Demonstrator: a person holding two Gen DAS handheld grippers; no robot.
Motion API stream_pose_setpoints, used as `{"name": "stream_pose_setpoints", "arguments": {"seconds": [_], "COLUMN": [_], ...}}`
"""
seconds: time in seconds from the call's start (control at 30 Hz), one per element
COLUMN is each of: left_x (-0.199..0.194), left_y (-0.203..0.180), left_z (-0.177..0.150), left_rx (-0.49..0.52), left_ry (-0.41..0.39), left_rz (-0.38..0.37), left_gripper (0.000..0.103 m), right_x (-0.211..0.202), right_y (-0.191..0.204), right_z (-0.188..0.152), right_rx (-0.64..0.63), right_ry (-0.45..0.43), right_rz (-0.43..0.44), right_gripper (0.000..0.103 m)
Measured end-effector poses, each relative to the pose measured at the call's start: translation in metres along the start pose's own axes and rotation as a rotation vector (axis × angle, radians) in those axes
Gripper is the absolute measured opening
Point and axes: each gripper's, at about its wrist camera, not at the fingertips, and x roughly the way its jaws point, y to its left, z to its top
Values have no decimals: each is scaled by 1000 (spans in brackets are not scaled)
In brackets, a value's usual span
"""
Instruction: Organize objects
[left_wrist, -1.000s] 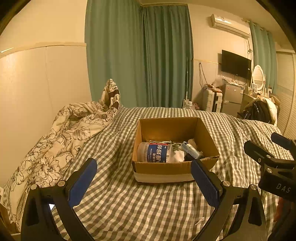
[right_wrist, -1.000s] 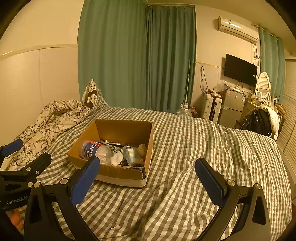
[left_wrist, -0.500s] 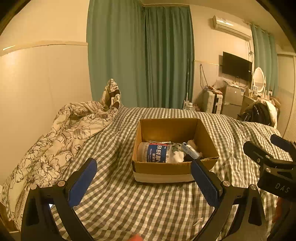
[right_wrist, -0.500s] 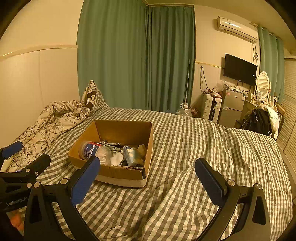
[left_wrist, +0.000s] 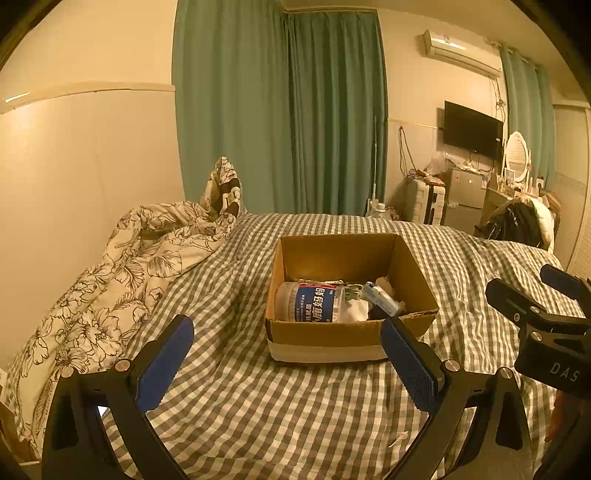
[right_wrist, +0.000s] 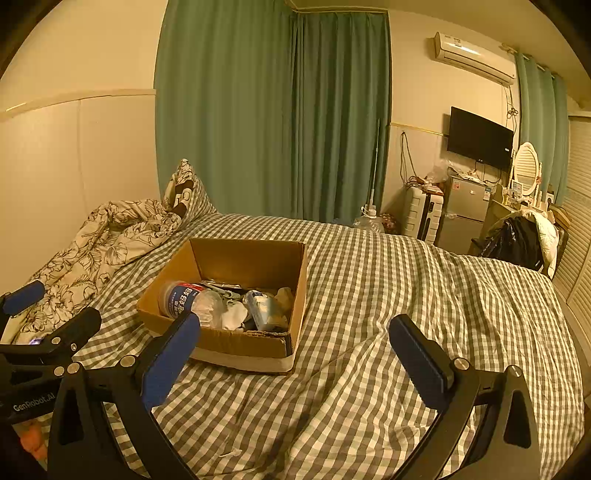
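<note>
An open cardboard box (left_wrist: 325, 338) sits on the checked bed cover; it also shows in the right wrist view (right_wrist: 240, 345). Inside lie a clear plastic bottle with a blue label (left_wrist: 310, 306), a small blue-white packet (left_wrist: 380, 302), white crumpled items and other small things. In the right wrist view the bottle (right_wrist: 184, 299) lies at the box's left. My left gripper (left_wrist: 288, 363) is open and empty, just short of the box's front. My right gripper (right_wrist: 295, 360) is open and empty, in front and to the right of the box.
A flowered duvet (left_wrist: 110, 280) is heaped at the left against the wall. Green curtains (left_wrist: 280, 110) hang behind the bed. A TV (right_wrist: 480, 138), a small fridge (right_wrist: 463, 210) and a chair with clothes (right_wrist: 521, 240) stand at the far right.
Both grippers have drifted slightly; the view of the box has barely shifted. Both stay open and empty.
</note>
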Motion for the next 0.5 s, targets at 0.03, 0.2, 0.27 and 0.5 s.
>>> {"name": "stream_pose_setpoints", "arguments": {"seconds": [0.03,0.2,0.27,0.5], "left_x": [1,1,1,1], "left_y": [0,2,1,0], "left_z": [0,0,0,0], "left_rx": [-1,-8,-7,-1], "left_ry": [2,6,9,12], "left_rz": [0,-4,-4,-5], "left_gripper": [103,103,103,103], "right_x": [0,0,0,0], "right_y": [0,0,1,1], "right_z": [0,0,0,0], "right_rx": [0,0,-1,-1], "right_ry": [1,1,1,2], "right_rz": [1,0,0,2], "right_gripper": [103,103,103,103]}}
